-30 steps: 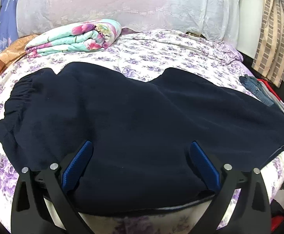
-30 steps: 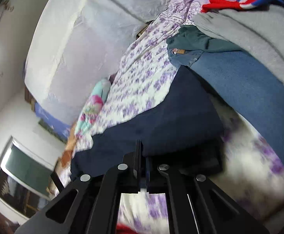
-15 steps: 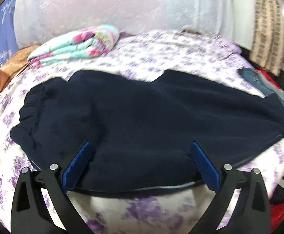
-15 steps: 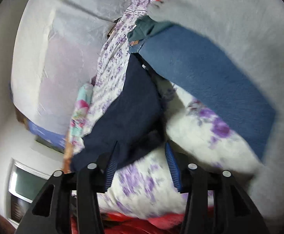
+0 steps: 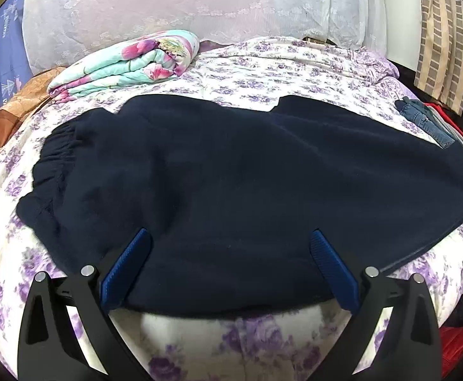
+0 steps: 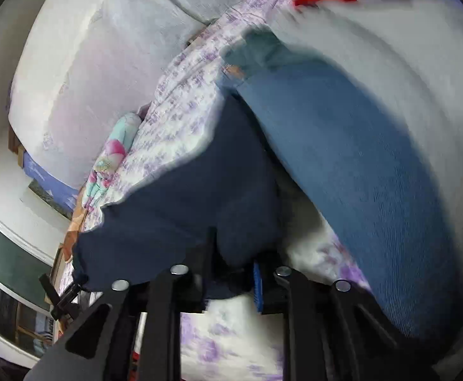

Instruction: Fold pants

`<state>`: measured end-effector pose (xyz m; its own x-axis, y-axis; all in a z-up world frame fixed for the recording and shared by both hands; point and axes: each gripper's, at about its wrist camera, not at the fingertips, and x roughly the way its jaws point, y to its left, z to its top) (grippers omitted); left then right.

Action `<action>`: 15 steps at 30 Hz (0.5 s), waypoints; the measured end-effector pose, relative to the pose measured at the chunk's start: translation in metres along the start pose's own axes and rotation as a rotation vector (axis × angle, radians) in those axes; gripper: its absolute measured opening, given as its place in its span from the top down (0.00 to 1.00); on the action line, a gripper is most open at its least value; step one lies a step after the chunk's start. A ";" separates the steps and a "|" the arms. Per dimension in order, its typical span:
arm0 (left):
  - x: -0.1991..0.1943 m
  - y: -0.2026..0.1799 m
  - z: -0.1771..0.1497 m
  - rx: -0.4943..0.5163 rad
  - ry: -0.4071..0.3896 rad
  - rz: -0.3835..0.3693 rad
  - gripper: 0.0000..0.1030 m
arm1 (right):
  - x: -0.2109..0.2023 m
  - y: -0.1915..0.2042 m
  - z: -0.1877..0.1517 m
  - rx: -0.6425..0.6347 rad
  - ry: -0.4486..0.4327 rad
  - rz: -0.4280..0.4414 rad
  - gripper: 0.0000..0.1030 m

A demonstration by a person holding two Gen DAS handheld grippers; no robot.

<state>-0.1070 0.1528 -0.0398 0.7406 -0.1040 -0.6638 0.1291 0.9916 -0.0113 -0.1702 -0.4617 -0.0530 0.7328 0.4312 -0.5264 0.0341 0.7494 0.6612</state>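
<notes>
Dark navy pants [image 5: 231,184] lie spread across the floral bedsheet [image 5: 263,73], waistband at the left, leg ends at the right. My left gripper [image 5: 229,254] is open, its blue pads over the near edge of the pants, holding nothing. In the right wrist view, my right gripper [image 6: 234,270] has its jaws closed around a bunch of the pants [image 6: 199,197] at the leg end. That view is blurred.
A folded floral blanket [image 5: 129,63] lies at the back left of the bed. Jeans [image 6: 342,158] and grey and red clothes [image 6: 406,63] are piled at the bed's right edge. A netted headboard [image 5: 199,6] is behind. A window [image 6: 12,263] is at the left.
My right gripper opened half a second ago, then closed on the pants' leg end. My left gripper drew back slightly toward the near edge and stayed open.
</notes>
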 end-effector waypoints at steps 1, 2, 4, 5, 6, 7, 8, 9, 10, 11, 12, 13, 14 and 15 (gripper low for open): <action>-0.004 0.000 -0.001 0.003 0.001 0.007 0.05 | -0.012 -0.002 0.000 0.025 -0.026 0.013 0.75; -0.009 0.001 -0.002 0.005 0.001 0.014 0.05 | -0.025 -0.003 0.000 0.048 -0.061 -0.001 0.72; -0.023 0.003 0.001 0.005 -0.018 0.020 0.05 | -0.056 -0.007 0.004 0.070 -0.160 -0.035 0.72; -0.032 0.003 0.003 0.006 -0.044 0.018 0.05 | -0.076 -0.004 0.009 0.058 -0.224 -0.107 0.71; -0.039 0.003 0.006 0.008 -0.071 0.015 0.05 | -0.084 -0.001 0.012 0.034 -0.252 -0.135 0.71; -0.046 0.003 0.011 0.010 -0.100 0.008 0.05 | -0.091 0.012 0.015 -0.027 -0.275 -0.154 0.71; -0.048 0.002 0.017 0.010 -0.113 -0.001 0.05 | -0.092 0.023 0.016 -0.065 -0.276 -0.153 0.71; -0.049 0.002 0.022 0.009 -0.119 -0.010 0.05 | -0.088 0.040 0.016 -0.116 -0.271 -0.134 0.71; -0.046 0.002 0.027 0.007 -0.123 -0.012 0.05 | -0.083 0.051 0.016 -0.149 -0.262 -0.114 0.71; -0.040 0.002 0.031 0.004 -0.121 -0.004 0.05 | -0.070 0.069 0.015 -0.194 -0.236 -0.082 0.71; -0.034 0.004 0.032 -0.001 -0.114 0.007 0.05 | -0.055 0.085 0.015 -0.224 -0.209 -0.059 0.71; -0.022 0.008 0.033 -0.011 -0.084 0.020 0.05 | -0.040 0.100 0.013 -0.255 -0.177 -0.031 0.71; -0.008 0.015 0.030 -0.026 -0.037 0.047 0.05 | -0.021 0.120 0.010 -0.296 -0.129 0.012 0.71; 0.007 0.025 0.027 -0.047 0.011 0.090 0.05 | -0.004 0.136 0.007 -0.326 -0.091 0.040 0.68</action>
<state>-0.0813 0.1746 -0.0245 0.7403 -0.0141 -0.6722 0.0313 0.9994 0.0134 -0.1640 -0.3650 0.0423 0.7873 0.4282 -0.4436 -0.2046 0.8602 0.4671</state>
